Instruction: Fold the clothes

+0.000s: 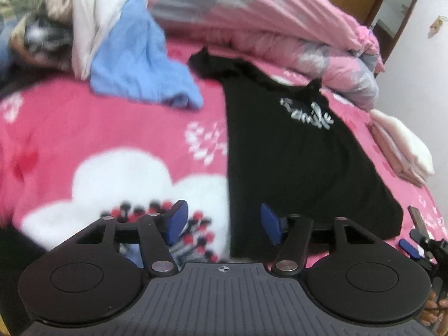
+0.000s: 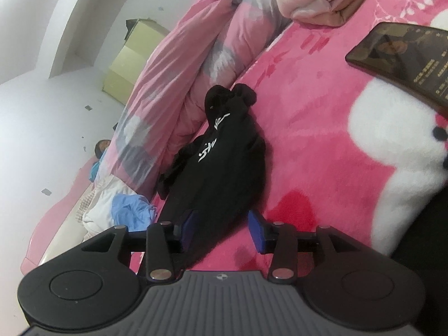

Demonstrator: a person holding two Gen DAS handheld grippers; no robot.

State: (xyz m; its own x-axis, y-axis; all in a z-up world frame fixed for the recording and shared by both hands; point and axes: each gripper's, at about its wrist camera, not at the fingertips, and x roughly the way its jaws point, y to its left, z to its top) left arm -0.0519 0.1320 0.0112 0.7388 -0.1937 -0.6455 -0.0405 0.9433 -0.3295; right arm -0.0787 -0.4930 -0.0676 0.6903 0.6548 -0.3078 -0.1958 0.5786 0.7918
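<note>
A black T-shirt point(image 1: 294, 145) with white lettering lies flat on the pink bed blanket point(image 1: 84, 123), collar at the far end. My left gripper point(image 1: 224, 224) hovers open over the shirt's near left edge. One blue pad point(image 1: 270, 226) is above the black cloth and the other is above the blanket; nothing is pinched. In the right wrist view the same T-shirt point(image 2: 224, 162) runs lengthwise away from me. My right gripper point(image 2: 223, 231) is open around its near end. The cloth lies between the jaws against the left pad point(image 2: 189, 228), and pink blanket shows beside the right one.
A bunched pink and grey quilt point(image 1: 266, 22) lines the bed's far side. A blue garment point(image 1: 140, 58) and white clothes lie at the back left. Folded cream clothes point(image 1: 400, 145) sit at the right edge. A dark phone-like slab point(image 2: 406, 58) rests on the blanket.
</note>
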